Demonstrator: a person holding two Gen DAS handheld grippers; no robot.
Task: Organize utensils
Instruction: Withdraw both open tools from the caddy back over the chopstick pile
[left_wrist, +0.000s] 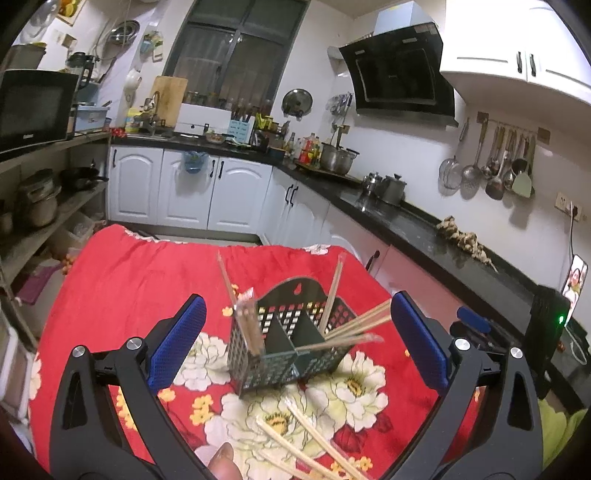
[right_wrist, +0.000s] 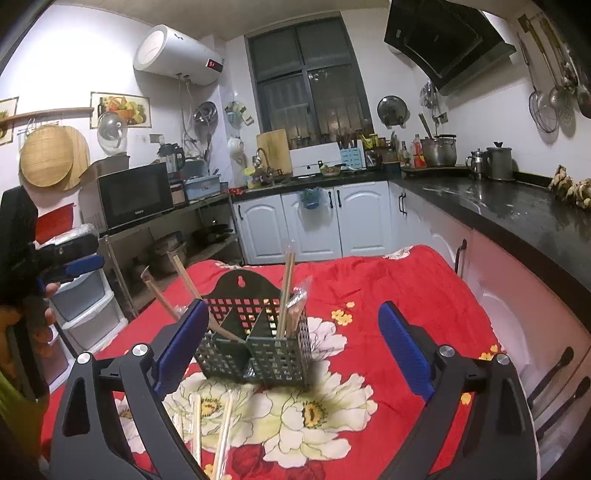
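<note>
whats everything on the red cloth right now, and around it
utensil caddy: one, dark green, perforated, with compartments, standing on the cloth
chopsticks in caddy: several, tan, some in clear wrappers, leaning out of compartments
loose chopsticks: a few, tan, lying on the cloth in front of the caddy
floral cloth: one, red with white and yellow flowers, covering the table
microwave: one, black, on the left shelf
range hood: one, black, on the wall
hanging ladles: several, metal, on the wall rail
left gripper: open, empty, blue pads
right gripper: open, empty, blue pads
</note>
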